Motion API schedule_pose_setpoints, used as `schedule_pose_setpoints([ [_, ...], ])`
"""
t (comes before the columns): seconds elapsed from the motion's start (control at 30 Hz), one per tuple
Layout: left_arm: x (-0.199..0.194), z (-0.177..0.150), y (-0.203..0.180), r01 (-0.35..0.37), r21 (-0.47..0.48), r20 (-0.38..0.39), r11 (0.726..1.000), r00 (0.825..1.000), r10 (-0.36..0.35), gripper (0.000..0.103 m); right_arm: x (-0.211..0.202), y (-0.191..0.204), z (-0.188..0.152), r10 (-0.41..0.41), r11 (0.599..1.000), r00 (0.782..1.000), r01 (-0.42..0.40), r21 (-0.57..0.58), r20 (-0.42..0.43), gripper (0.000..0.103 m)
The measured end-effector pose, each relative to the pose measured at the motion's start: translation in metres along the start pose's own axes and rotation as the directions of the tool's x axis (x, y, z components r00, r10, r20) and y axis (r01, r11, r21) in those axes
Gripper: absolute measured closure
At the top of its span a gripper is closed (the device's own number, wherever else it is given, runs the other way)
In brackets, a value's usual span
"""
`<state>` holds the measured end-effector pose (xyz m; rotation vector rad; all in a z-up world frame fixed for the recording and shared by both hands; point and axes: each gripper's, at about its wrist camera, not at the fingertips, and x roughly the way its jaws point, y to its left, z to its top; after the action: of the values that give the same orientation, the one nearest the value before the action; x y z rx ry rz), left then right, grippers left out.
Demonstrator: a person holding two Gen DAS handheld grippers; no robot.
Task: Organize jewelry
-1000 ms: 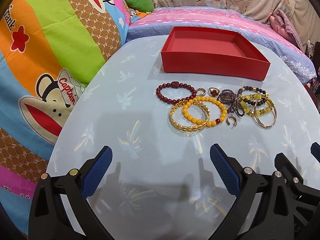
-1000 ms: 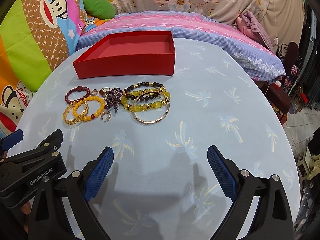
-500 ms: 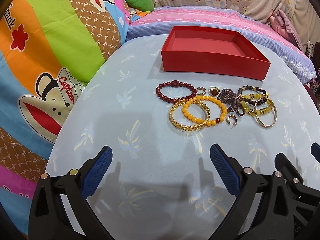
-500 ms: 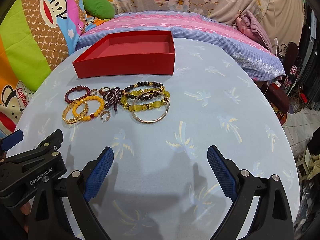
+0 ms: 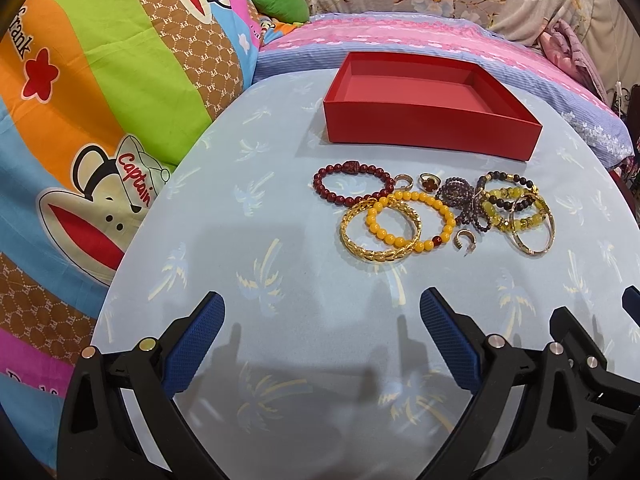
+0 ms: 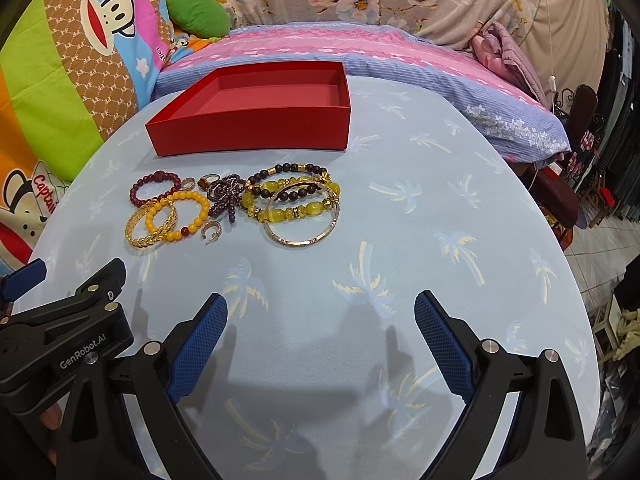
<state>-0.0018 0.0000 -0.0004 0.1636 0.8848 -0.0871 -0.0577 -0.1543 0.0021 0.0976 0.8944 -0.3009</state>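
Observation:
An empty red box (image 5: 432, 132) (image 6: 256, 128) stands at the far side of a round table. In front of it lies a cluster of jewelry: a dark red bead bracelet (image 5: 350, 186) (image 6: 154, 190), a gold bangle (image 5: 380, 236) (image 6: 150, 228), a yellow bead bracelet (image 5: 412, 220) (image 6: 180, 216), a purple bead piece (image 5: 464, 204) (image 6: 226, 200), yellow-green and black bead bracelets (image 5: 512, 204) (image 6: 292, 200), a thin gold bangle (image 5: 534, 230) (image 6: 302, 220), rings and a small hoop (image 5: 465, 240). My left gripper (image 5: 322, 336) and right gripper (image 6: 320, 334) are open and empty, near the table's front.
The table (image 5: 280, 280) (image 6: 440, 240) has a light blue cloth with palm prints. A bright cartoon-print blanket (image 5: 80, 120) lies to the left. A pink and purple bed (image 6: 360, 44) lies behind. Chairs and clutter (image 6: 580, 160) stand to the right.

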Motion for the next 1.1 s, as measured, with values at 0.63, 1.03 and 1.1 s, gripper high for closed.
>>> schedule_pose_setpoints([
  [0.63,0.0002,-0.0003,0.0002,0.0,-0.001,0.0,1.0,1.0,0.0,0.009,0.0,0.0006,0.0,0.0,1.0,1.0,0.0,0.0,0.001,0.012],
  [1.03,0.0003,-0.0002,0.0005,0.002,-0.001,0.0,1.0,1.0,-0.002,0.009,0.0,0.0012,0.0,0.0,1.0,1.0,0.0,0.0,0.002,0.012],
  [1.1,0.0011,-0.0006,0.0008,0.005,-0.003,-0.003,1.0,1.0,-0.005,0.009,0.0003,0.0007,-0.0001,0.002,1.0,1.0,-0.002,0.001,0.001,0.012],
])
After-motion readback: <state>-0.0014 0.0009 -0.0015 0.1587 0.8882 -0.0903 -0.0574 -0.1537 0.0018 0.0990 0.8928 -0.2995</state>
